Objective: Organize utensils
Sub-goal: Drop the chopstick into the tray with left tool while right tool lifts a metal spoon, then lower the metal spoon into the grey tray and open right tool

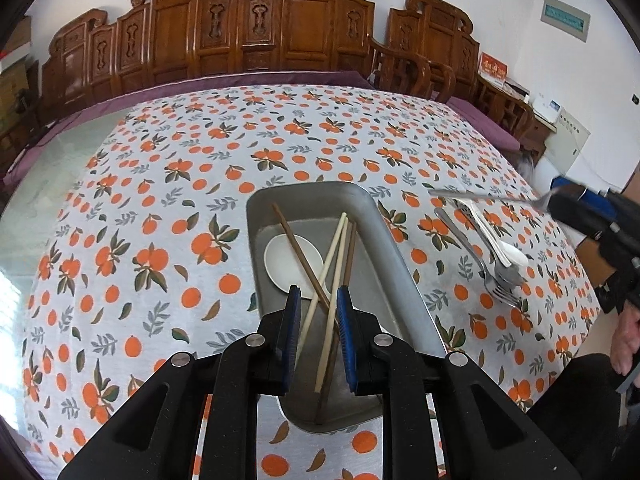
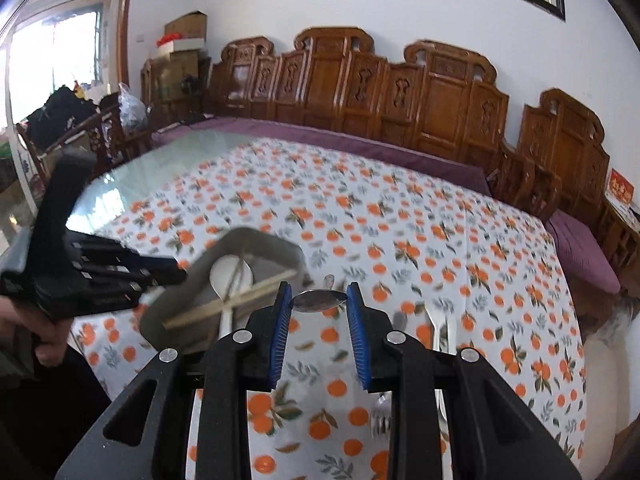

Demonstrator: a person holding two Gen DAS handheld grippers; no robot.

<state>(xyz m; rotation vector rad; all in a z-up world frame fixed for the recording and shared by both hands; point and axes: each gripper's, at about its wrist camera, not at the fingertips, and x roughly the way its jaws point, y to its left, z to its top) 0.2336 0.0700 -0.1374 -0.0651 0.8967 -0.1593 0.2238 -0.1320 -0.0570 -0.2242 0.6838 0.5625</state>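
Observation:
A metal tray (image 1: 384,232) lies on the orange-print tablecloth and holds several chopsticks (image 1: 334,256) and a white spoon (image 1: 292,260). My left gripper (image 1: 318,300) hovers open and empty over the tray's near end. Forks and spoons (image 1: 492,256) lie on the cloth right of the tray. My right gripper (image 2: 320,300) is shut on a metal spoon (image 2: 318,301), held crosswise above the cloth, right of the tray (image 2: 200,276). The spoon's handle (image 1: 480,197) shows in the left wrist view.
The tablecloth (image 1: 160,208) covers part of a glass table with a purple border (image 2: 360,144). Carved wooden chairs (image 1: 280,32) line the far side. More cutlery (image 2: 440,340) lies under my right gripper. A person's hand (image 2: 44,332) holds the left gripper.

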